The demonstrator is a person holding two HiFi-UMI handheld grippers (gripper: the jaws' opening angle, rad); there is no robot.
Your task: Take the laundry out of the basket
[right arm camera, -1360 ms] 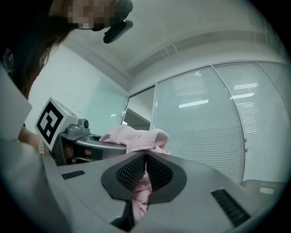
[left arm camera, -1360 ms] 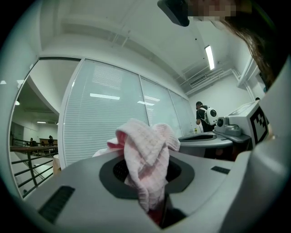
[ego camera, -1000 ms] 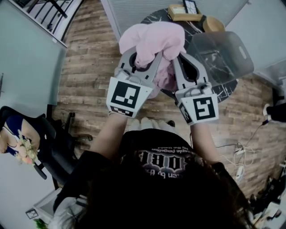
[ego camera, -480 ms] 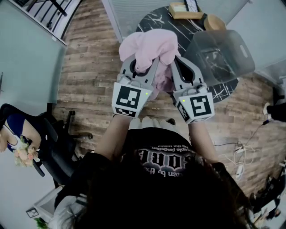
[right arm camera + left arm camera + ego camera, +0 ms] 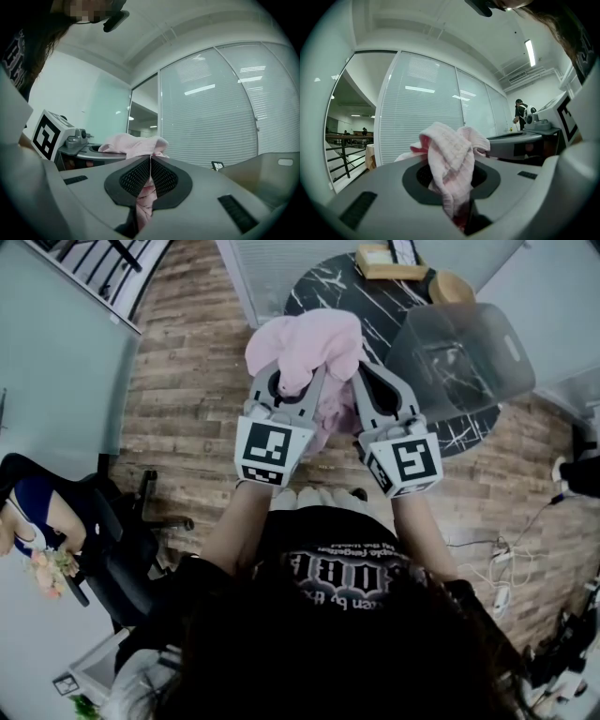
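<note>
laundry (image 5: 305, 338): pale pink | table (image 5: 384, 307): black, white-veined marble | floor (image 5: 187, 381): brown planks

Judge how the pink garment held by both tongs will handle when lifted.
Likely floppy: the pink garment bunches and droops over the left tongs and right tongs. Probably light, since small pinches hold it up. Its ribbed texture suggests little slipping.

Both grippers were raised side by side in front of the chest, close together, jaws pointing away from the body. The left gripper (image 5: 298, 388) had its jaws clamped on a bunched fold of the pink garment (image 5: 305, 338). The right gripper (image 5: 377, 385) had its jaws almost together, pinching the same garment. The left forearm (image 5: 239, 521) and right forearm (image 5: 422, 531) were bare.
</note>
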